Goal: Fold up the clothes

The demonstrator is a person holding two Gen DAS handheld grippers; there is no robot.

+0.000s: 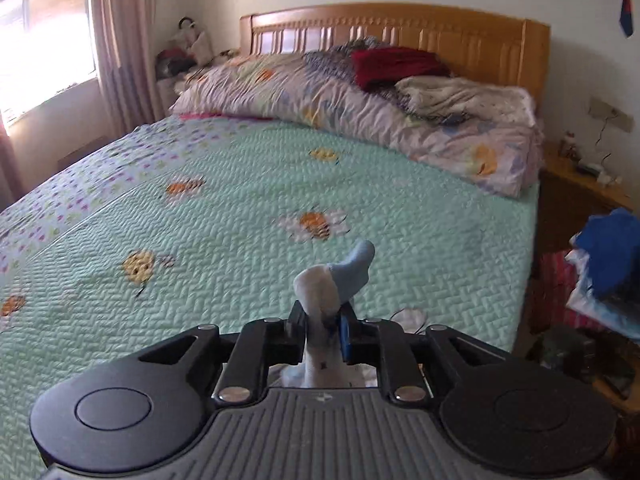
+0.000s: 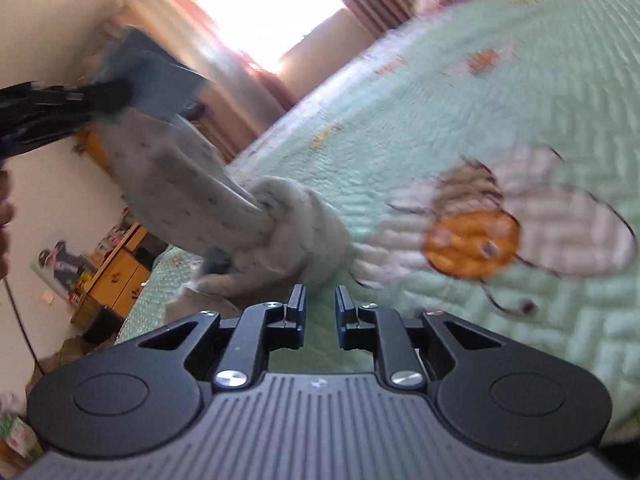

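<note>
My left gripper is shut on a white sock with a light blue toe, which sticks up past the fingertips above the green quilted bedspread. In the right wrist view the same sock bundle hangs from the left gripper at the upper left. Its rolled grey-white cuff lies just ahead and left of my right gripper. The right gripper is open by a narrow gap, with only the bedspread showing between its fingers. This view is blurred.
A folded quilt with red and white clothes lies against the wooden headboard. Beside the bed's right edge stand a nightstand and a pile of blue clothes. Window and curtains are on the left.
</note>
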